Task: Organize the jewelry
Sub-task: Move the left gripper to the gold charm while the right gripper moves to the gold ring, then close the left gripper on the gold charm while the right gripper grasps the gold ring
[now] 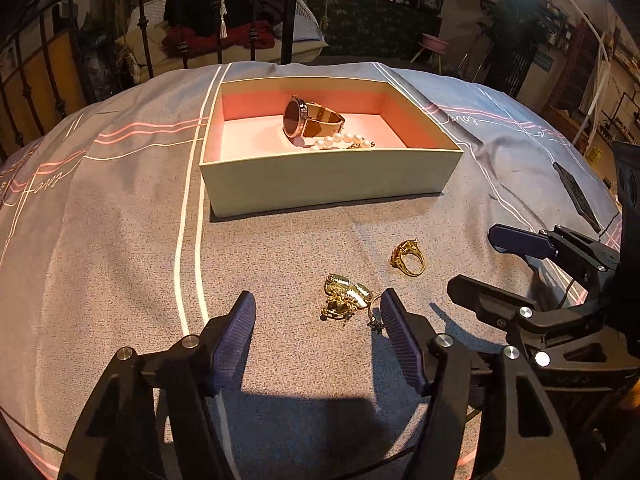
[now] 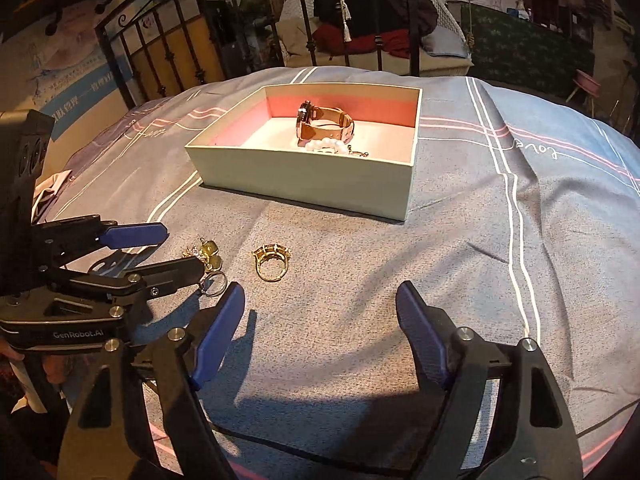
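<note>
A pale box (image 1: 332,176) with a pink lining stands on the grey bedspread. It holds a rose-gold watch (image 1: 308,118) and a pearl bracelet (image 1: 340,140). In front of it lie a gold ring (image 1: 408,258), a gold earring cluster (image 1: 346,298) and a small silver ring (image 1: 376,312). My left gripper (image 1: 318,300) is open, and the earrings lie just ahead near its right finger, untouched. My right gripper (image 2: 320,292) is open over bare cloth, with the gold ring (image 2: 272,262) ahead to its left. The right wrist view shows the left gripper (image 2: 182,249) straddling the earrings (image 2: 210,252).
A black metal bed rail (image 1: 252,12) runs along the far edge of the bed, with a wicker seat piled with clothes (image 1: 224,20) behind it. A dark flat object (image 1: 576,196) lies on the spread at the right. The spread falls away at both sides.
</note>
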The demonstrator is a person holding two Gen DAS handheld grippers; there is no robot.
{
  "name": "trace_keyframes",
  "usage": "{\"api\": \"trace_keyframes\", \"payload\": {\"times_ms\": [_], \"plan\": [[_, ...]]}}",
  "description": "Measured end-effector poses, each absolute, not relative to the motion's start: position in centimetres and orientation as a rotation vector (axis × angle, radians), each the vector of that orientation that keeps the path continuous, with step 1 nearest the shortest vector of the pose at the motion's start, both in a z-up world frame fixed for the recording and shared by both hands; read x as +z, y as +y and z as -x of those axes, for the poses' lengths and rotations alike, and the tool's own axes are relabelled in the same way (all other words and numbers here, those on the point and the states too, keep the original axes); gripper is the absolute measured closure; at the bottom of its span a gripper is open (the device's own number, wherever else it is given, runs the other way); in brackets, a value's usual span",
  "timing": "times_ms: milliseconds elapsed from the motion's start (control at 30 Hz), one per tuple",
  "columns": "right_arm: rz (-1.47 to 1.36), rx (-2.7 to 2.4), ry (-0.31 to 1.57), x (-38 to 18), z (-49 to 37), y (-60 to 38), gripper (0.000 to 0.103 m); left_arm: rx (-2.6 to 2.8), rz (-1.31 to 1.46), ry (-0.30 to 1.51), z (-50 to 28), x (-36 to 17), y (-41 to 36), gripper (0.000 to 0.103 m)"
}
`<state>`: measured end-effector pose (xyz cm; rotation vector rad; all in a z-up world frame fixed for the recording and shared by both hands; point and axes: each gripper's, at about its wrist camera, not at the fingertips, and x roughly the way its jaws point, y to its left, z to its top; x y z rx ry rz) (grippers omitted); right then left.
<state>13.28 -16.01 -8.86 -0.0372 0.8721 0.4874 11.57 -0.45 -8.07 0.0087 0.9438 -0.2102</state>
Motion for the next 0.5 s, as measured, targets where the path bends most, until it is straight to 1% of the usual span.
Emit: {"api": "trace_keyframes", "payload": {"times_ms": [67, 133, 200, 300, 400, 500], "plan": [[0.044, 0.491, 0.881, -9.0, -13.3, -15.8, 0.025, -0.206, -0.013, 0.944, -11.7, -8.2, -0.6, 0.043], [0.058, 0.496, 0.890, -9.1, -13.7, -15.5, 0.025, -0.212, -0.018, 0.946, -11.7, -8.3, -0.8, 0.049], [0.076, 0.503, 0.897, -9.2, -14.1, -14.9, 0.026, -0.215, -0.024, 0.947, -11.6, -8.4, -0.8, 0.051], [0.101, 0.510, 0.909, -9.2, -14.8, -14.1, 0.030, -0.219, -0.032, 0.948, -11.5, -8.5, -0.8, 0.061], [0.120, 0.521, 0.920, -9.2, -15.4, -13.3, 0.031, -0.222, -0.030, 0.944, -11.4, -8.7, -0.4, 0.066], [0.143, 0.540, 0.924, -9.3, -15.4, -12.4, 0.031, -0.229, -0.015, 0.942, -11.3, -8.7, 0.0, 0.085]]}}
